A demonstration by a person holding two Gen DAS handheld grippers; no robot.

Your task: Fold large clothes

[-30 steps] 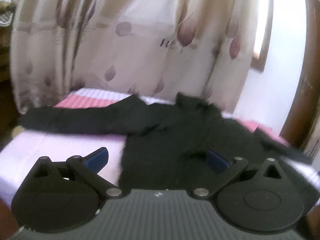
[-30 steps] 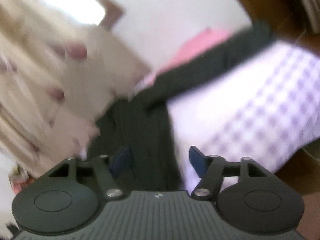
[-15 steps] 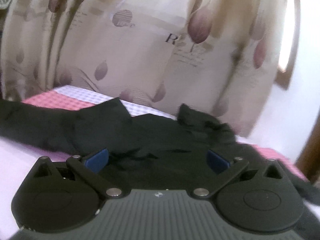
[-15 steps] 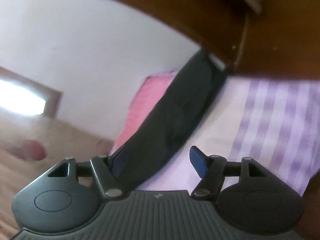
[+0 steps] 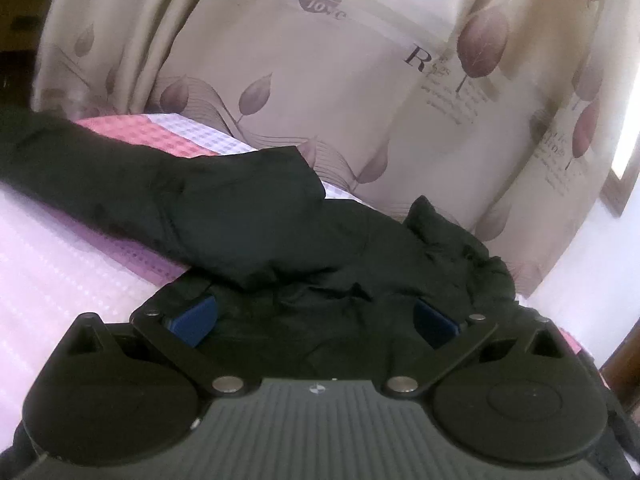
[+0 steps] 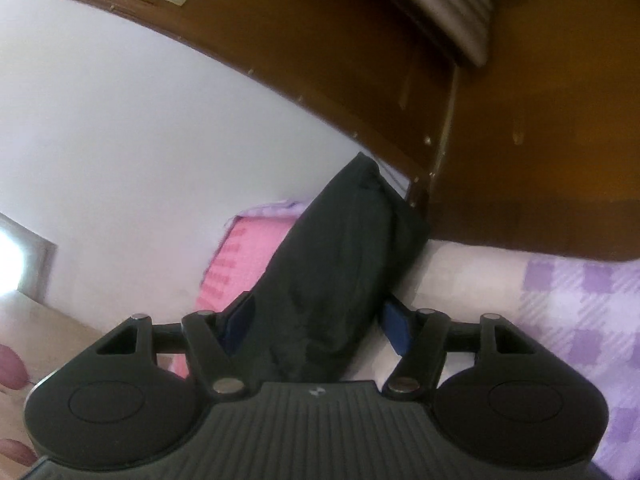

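My left gripper [image 5: 314, 320] hangs low over a black jacket [image 5: 280, 240] spread on a bed [image 5: 60, 264] covered in a pink-and-lilac checked sheet, and my jaws here stand wide apart, the blue pads [image 5: 192, 318] clear of the cloth with only rumpled fabric lying beneath and between them. The jacket looks matte and dark, a soft, slightly puffy cloth with shallow creases. At the far left its sleeve [image 5: 92, 176] stretches out flat across the sheet toward the bed's edge; moving right, a broad flap of the body is folded up into a rounded hump, and further right the collar area [image 5: 448, 232] bunches into a crumpled ridge. Behind it hangs a cream curtain [image 5: 320, 80] printed with mauve leaves and lettering. My right gripper [image 6: 316, 322] sits over the jacket's other sleeve [image 6: 344, 248], which runs as a long dark band away from me to the dark wooden headboard [image 6: 520, 140], pink sheet to its left and lilac check to its right. These jaws are closing, the sleeve lying between them; the left pad is just at the cloth's edge, the right pad [image 6: 396, 326] a little apart from it.
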